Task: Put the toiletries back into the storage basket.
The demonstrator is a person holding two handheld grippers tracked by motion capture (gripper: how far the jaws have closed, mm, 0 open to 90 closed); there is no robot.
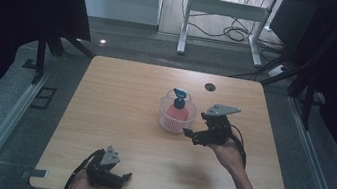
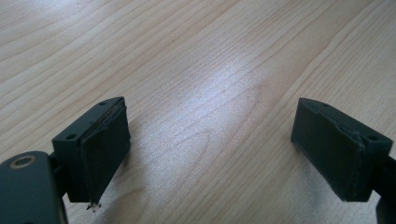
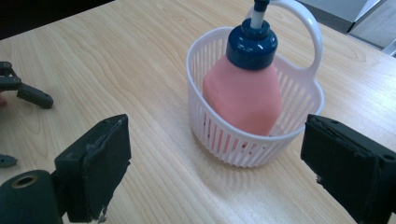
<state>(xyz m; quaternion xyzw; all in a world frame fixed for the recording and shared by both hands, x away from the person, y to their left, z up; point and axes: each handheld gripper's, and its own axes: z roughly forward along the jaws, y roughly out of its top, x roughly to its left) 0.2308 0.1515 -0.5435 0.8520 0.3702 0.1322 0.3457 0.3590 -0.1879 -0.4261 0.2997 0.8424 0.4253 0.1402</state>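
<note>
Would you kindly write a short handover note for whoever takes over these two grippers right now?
Left gripper: jaws open, nothing between them, low over the table's near edge.
Right gripper: jaws open, nothing held, just beside the white basket.
The pink bottle with the blue cap stands leaning inside the basket, mid-table.
Done: bottle is in the basket.
Left: probably only to draw the right gripper clear; nothing else lies on the table.
</note>
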